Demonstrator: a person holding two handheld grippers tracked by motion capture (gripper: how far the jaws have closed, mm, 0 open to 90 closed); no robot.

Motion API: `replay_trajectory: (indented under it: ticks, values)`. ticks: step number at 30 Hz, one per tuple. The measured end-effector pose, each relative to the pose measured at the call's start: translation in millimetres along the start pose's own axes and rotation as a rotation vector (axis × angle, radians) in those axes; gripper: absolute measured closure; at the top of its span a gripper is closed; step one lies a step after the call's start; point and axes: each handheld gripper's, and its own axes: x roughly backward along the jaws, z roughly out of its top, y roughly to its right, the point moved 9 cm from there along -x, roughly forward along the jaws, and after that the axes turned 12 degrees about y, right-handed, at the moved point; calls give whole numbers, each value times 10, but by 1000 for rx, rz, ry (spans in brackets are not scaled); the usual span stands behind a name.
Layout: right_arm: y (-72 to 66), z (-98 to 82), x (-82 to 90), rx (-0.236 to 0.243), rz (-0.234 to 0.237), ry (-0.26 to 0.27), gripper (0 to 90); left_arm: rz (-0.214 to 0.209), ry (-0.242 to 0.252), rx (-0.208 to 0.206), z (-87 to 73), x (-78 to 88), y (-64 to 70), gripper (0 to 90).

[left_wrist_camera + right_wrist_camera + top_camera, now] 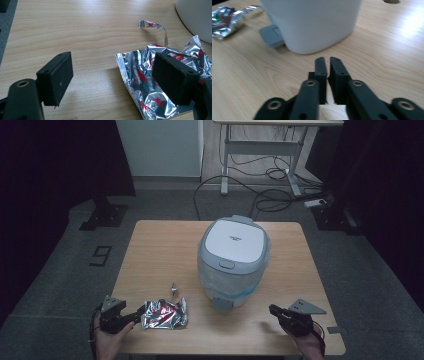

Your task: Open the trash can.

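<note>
On the light wooden table (150, 245), the left gripper (113, 76) is spreading wide beside the crinkled silver foil wrapper (150, 75); it could skid away. The right gripper (328, 65) is sitting nearly closed, empty.

table (150, 245): pale matt wood | wrapper (147, 75): crinkled shiny foil | cooker (233, 257): smooth plastic

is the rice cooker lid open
No, in the high view the rice cooker has its white lid lying flat and shut on top of the body.
</note>
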Motion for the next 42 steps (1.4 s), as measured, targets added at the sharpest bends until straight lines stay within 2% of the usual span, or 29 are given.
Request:
replay_trajectory:
  ticks: [8,17,24,34,42]
  values:
    - [-259,78,-151,28,98,-8,899,-4,-3,2,-6,-6,8,178]
    - [-479,155,-366,48,173,-4,899,-4,-2,8,-4,-3,-2,178]
    - [-585,185,-531,48,201,-11,899,-10,-5,4,-4,-7,19,179]
    - [-646,174,-658,48,221,-17,899,-11,3,13,13,7,15,179]
    - [-684,169,-761,47,231,-19,899,-13,-8,13,-11,-10,15,179]
